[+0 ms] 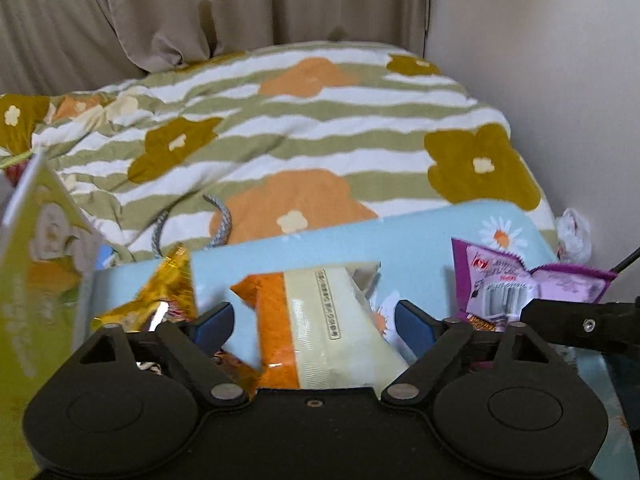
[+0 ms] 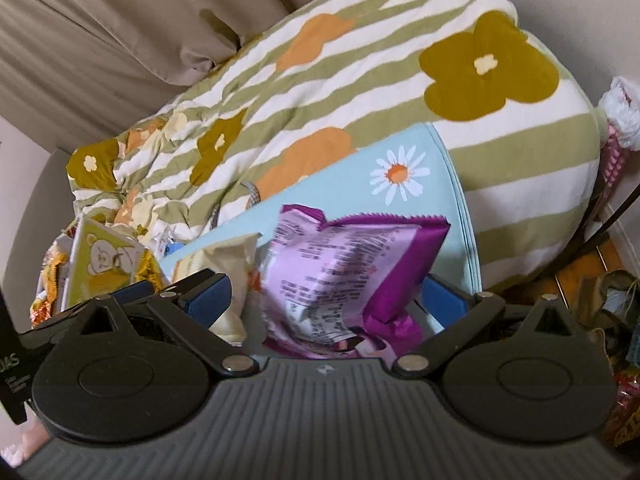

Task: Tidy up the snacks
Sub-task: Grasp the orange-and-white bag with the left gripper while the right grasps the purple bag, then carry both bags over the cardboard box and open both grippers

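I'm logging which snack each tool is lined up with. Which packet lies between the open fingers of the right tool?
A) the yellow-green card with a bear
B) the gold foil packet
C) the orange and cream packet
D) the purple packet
D: in the right wrist view the purple packet fills the gap of the right tool, whose jaws stand wide apart on either side.

Purple packet (image 2: pixel 340 272), orange-cream packet (image 1: pixel 320 328) on tray (image 1: pixel 420 232)

flowered striped quilt (image 1: pixel 304 136) | beige curtain (image 1: pixel 160 12) | wall (image 1: pixel 540 60)
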### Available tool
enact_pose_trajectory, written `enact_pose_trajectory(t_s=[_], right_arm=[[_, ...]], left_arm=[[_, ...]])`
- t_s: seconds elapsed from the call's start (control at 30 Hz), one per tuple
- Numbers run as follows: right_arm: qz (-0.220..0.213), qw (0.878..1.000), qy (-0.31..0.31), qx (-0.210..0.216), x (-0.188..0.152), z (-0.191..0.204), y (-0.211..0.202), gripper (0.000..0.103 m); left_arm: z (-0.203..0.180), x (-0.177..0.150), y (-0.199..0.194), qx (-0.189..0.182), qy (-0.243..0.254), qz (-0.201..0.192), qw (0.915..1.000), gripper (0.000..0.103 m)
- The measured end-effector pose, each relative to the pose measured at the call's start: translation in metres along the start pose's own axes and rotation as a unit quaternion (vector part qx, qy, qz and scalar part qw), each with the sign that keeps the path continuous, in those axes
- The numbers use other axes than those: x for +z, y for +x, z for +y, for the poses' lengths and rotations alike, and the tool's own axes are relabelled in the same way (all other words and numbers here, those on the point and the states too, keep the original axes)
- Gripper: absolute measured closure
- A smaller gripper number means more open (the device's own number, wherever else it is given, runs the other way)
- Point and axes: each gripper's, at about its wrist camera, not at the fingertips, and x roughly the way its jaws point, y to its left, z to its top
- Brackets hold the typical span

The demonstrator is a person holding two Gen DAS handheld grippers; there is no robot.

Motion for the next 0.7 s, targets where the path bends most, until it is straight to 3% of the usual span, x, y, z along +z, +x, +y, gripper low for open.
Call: enact_pose_trajectory(t_s=[0.17, 0.7], right_arm=[[0.007, 1.000, 0.001, 0.001, 0.003, -0.008, 0.012, 0.000], [0.019, 0.999, -0.030, 0.018, -0.001, -0.006, 0.026, 0.000]], left_arm=[[-0.003, -0.006, 0.016, -0.004, 0.004, 0.027, 0.9996, 0.032], [-0.002, -0.007, -0.008, -0.017, -0.003, 0.002, 0.9998, 0.036]])
